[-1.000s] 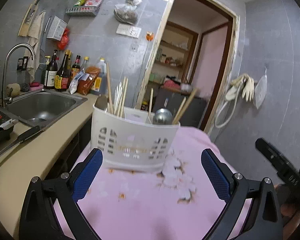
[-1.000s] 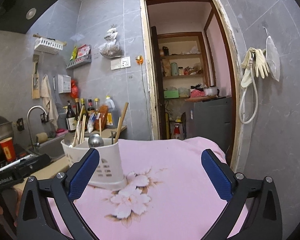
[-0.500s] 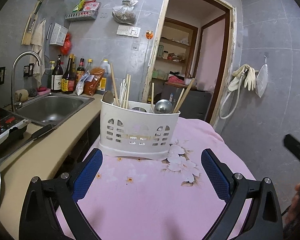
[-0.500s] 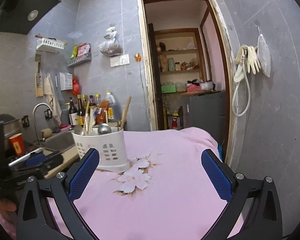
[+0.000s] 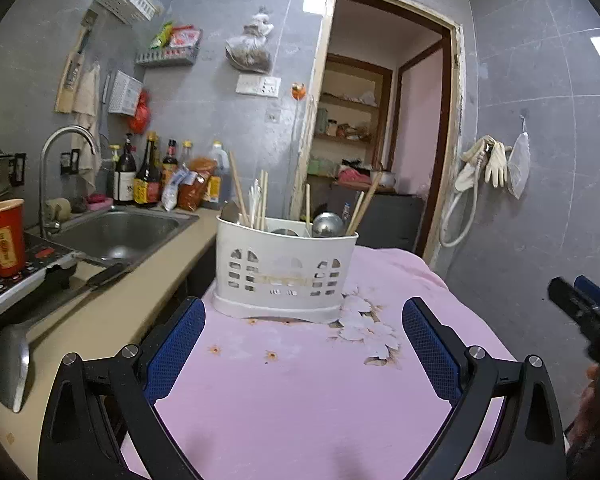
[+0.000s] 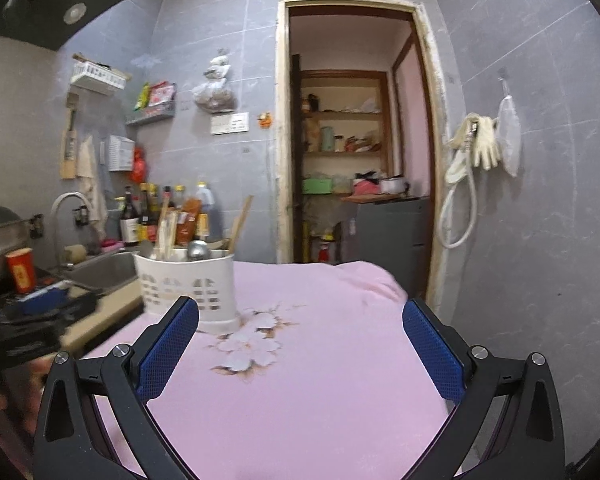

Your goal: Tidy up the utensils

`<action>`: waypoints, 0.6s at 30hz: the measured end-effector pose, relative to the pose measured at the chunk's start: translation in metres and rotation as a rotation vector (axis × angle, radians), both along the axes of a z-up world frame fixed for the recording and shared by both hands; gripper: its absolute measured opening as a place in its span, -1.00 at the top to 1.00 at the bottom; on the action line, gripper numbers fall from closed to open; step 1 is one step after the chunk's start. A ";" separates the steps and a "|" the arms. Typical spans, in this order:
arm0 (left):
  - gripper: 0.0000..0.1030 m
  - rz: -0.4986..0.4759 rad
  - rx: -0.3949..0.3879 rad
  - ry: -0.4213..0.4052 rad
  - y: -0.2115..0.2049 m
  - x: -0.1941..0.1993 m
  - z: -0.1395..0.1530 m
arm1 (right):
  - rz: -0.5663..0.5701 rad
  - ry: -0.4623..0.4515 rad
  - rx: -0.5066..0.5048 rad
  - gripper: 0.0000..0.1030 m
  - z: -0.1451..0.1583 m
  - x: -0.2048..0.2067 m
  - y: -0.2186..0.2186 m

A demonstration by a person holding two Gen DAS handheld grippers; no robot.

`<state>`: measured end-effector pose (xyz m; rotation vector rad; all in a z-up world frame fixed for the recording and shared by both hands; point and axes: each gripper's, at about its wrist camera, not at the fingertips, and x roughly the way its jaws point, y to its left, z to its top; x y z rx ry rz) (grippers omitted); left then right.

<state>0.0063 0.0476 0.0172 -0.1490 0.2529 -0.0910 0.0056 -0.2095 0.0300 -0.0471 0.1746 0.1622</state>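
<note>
A white plastic utensil caddy (image 5: pixel 284 272) stands on the pink flowered tablecloth (image 5: pixel 300 392), holding chopsticks (image 5: pixel 260 200), a metal ladle bowl (image 5: pixel 327 225) and a spoon. It also shows in the right wrist view (image 6: pixel 188 284), at the left. My left gripper (image 5: pixel 304 340) is open and empty, just short of the caddy. My right gripper (image 6: pixel 300 340) is open and empty over the cloth, right of the caddy. The right gripper's body shows at the left wrist view's right edge (image 5: pixel 584 316).
A counter (image 5: pixel 100 320) runs along the left with a sink (image 5: pixel 116 232), tap, sauce bottles (image 5: pixel 148 176), a red cup (image 5: pixel 4 236) and a ladle (image 5: pixel 12 356) lying on it. A doorway (image 5: pixel 380 140) is behind the table. A grey wall is at the right.
Both grippers have drawn back from the caddy and lifted slightly; the caddy looks smaller and more of the cloth shows. Both stay open and empty.
</note>
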 end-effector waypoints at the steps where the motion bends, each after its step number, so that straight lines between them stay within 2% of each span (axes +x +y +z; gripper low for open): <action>1: -0.88 0.009 0.003 -0.009 0.000 -0.002 0.000 | -0.020 -0.010 -0.012 -1.00 -0.004 0.002 0.002; 11: -0.88 0.074 0.082 -0.060 -0.014 -0.008 -0.006 | -0.089 -0.044 -0.064 -1.00 -0.018 0.006 0.007; 18: -0.88 0.084 0.077 -0.060 -0.011 -0.006 -0.008 | -0.093 -0.031 -0.049 -1.00 -0.020 0.007 0.002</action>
